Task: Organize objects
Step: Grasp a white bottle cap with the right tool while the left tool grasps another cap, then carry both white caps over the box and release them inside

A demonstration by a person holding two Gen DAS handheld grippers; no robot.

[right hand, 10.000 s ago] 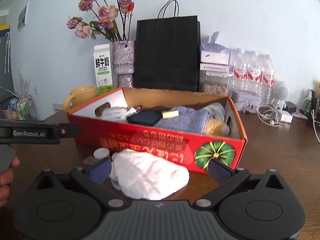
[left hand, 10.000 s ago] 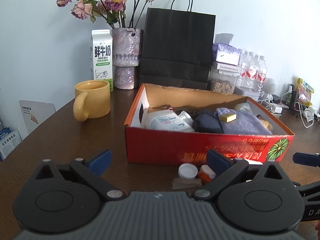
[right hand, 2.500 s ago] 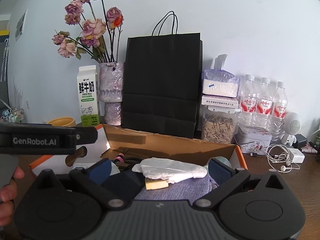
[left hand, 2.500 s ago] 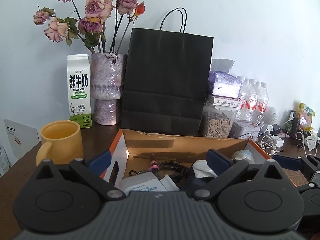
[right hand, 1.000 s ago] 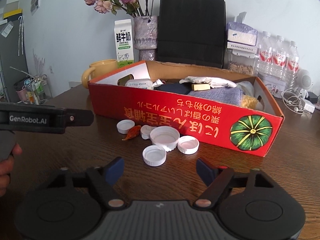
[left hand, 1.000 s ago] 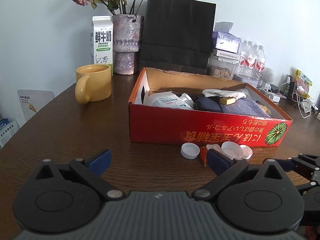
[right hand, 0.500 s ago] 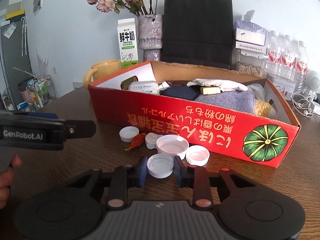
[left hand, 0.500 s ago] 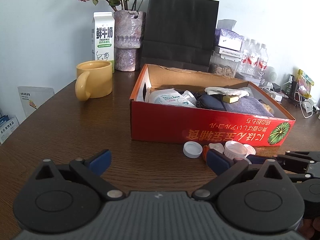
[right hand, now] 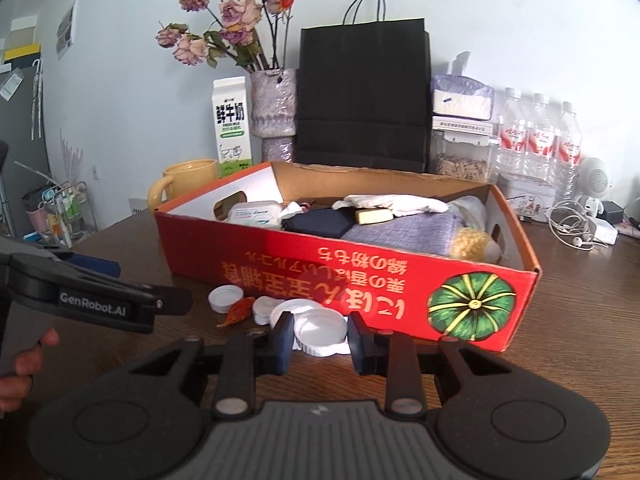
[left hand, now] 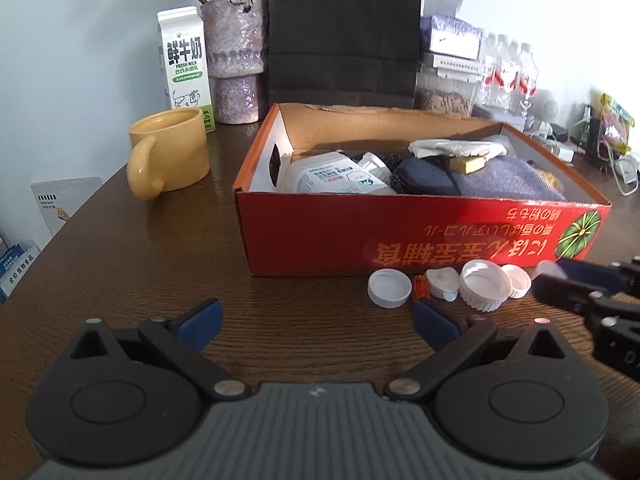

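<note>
Round white cap (right hand: 320, 330) (ribbed, seemingly)

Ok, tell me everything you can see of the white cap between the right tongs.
The round white plastic bottle cap is shallow, with a ribbed side wall, and lies level. The right tongs are shut on it, gripping opposite sides of its rim. It is in front of the red cardboard box, overlapping the other loose white caps behind it; whether it is clear of the dark wooden table cannot be told.
</note>
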